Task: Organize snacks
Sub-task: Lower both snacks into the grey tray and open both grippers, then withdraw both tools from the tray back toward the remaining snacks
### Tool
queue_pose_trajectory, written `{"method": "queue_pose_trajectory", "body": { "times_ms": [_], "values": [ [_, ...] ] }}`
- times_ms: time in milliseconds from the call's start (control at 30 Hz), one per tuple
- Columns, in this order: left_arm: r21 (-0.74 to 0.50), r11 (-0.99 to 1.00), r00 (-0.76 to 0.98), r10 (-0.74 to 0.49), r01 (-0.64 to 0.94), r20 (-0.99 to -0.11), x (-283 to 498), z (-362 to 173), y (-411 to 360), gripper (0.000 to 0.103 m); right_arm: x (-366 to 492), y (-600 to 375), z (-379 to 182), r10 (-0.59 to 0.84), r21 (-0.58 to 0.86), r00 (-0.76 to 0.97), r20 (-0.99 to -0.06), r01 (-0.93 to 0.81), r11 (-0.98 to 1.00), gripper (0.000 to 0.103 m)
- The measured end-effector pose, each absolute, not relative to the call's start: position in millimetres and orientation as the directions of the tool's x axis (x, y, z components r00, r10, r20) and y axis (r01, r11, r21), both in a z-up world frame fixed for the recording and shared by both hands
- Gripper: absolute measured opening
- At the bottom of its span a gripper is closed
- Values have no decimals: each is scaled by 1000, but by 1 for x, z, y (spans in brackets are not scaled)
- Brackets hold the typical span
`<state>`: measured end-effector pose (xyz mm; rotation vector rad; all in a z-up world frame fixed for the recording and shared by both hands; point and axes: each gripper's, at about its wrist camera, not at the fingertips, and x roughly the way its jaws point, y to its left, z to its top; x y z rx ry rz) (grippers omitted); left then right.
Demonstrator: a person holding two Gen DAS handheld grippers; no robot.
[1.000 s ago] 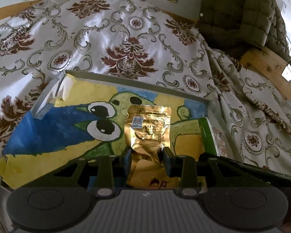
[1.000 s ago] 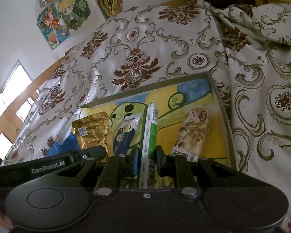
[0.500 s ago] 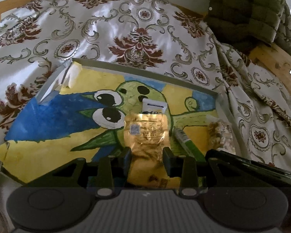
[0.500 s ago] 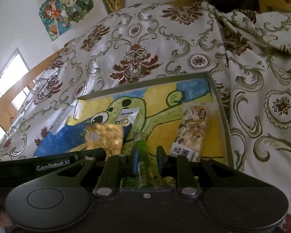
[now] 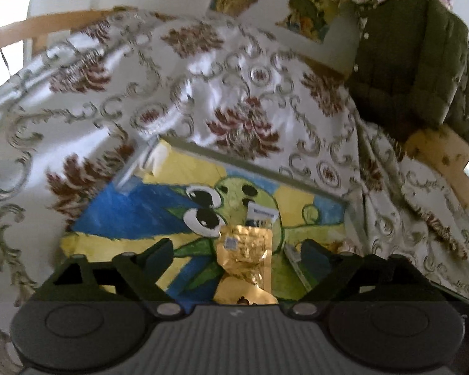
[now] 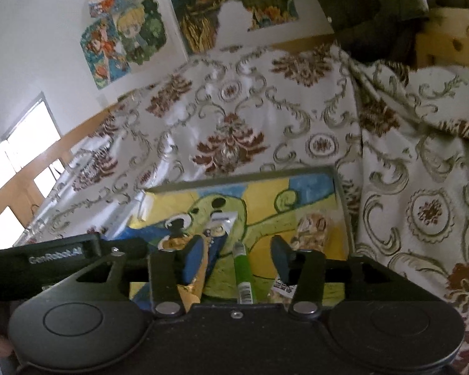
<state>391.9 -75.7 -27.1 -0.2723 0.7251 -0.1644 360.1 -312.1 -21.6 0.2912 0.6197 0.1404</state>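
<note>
the left gripper hangs above a shallow tray lined with a painted green cartoon creature on yellow and blue; its jaws have just been opening and now stand wide, with a crinkled gold foil packet lying loose between them on the tray floor, touched by neither finger. behind the packet lies a small white-topped sachet. the right gripper hangs over the same tray; its jaws have also just been opening and stand about half apart, clear of the green stick pack that lies lengthwise between them on the lining. to the right of it, near the tray's right wall, rests a clear pack of nut bar. the tray sits on a bed covered with a white cloth with brown flower patterns. a dark green quilted jacket hangs at the far right.
</note>
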Motion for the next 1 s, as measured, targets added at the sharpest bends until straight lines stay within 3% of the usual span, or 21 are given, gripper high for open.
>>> {"method": "queue_pose_trajectory", "body": {
  "times_ms": [133, 400, 1000],
  "values": [
    [-299, 954, 780, -210, 31, -589, 369, -12, -68, 103, 341, -316, -7, 229, 333, 817, -530, -48, 942, 74],
    [-284, 959, 834, -162, 6, -528, 316, 9, -56, 103, 293, -319, 27, 193, 312, 866, -461, -46, 949, 101],
    [-170, 984, 854, -127, 46, -504, 204, 24, -47, 103, 180, -298, 40, 107, 153, 886, -452, -41, 987, 102]
  ]
}}
